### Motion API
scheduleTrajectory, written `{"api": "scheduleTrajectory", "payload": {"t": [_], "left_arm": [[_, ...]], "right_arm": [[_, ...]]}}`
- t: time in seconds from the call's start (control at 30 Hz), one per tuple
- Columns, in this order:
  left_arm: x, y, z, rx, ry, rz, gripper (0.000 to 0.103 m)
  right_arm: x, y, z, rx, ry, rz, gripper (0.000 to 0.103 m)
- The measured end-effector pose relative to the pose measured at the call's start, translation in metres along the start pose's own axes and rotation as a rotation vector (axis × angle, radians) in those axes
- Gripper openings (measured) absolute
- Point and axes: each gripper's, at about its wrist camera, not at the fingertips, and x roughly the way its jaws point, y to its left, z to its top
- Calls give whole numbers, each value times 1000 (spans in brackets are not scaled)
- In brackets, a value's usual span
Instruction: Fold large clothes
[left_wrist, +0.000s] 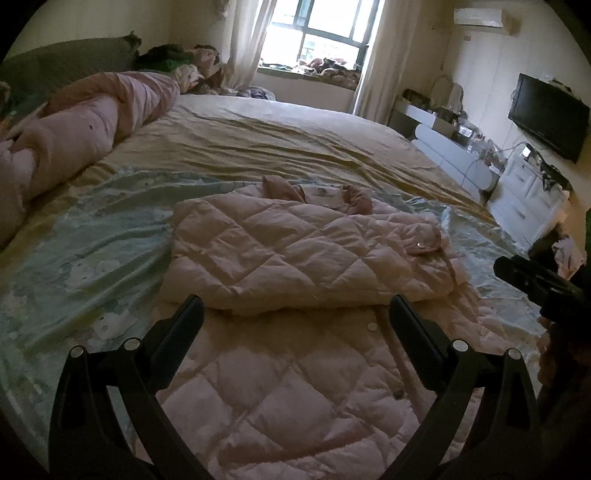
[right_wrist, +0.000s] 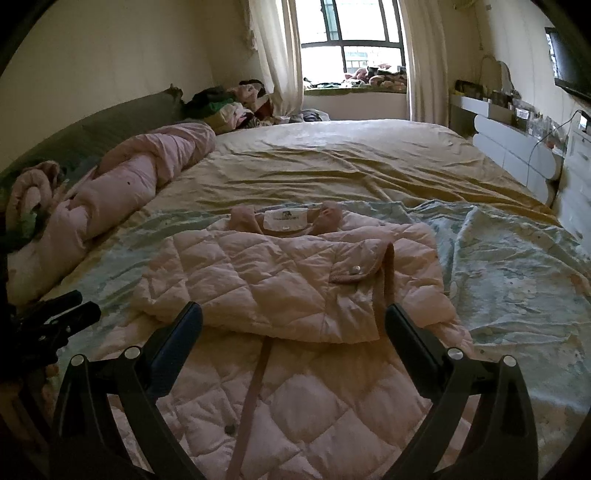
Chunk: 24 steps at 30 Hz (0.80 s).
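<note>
Two grippers hover over a pink quilted coat, which lies partly folded at centre frame on the bed. Left gripper: jaws spread wide, holding nothing. Right gripper: likewise spread, holding nothing. Rolled pink duvet at left of frame.

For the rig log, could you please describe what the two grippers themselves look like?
Both the left gripper and right gripper are matte black: two flat, blunt fingers on curved black linkage arms, with round silver pivot pins at the joints. No cables, markings or sleeves show.
</note>
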Motion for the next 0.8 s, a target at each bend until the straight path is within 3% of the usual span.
{"api": "scheduleTrajectory", "payload": {"t": [0.8], "left_arm": [[-58, -13, -34, 17, -35, 40, 94]], "right_arm": [[-57, -8, -30, -15, -35, 15, 99]]}}
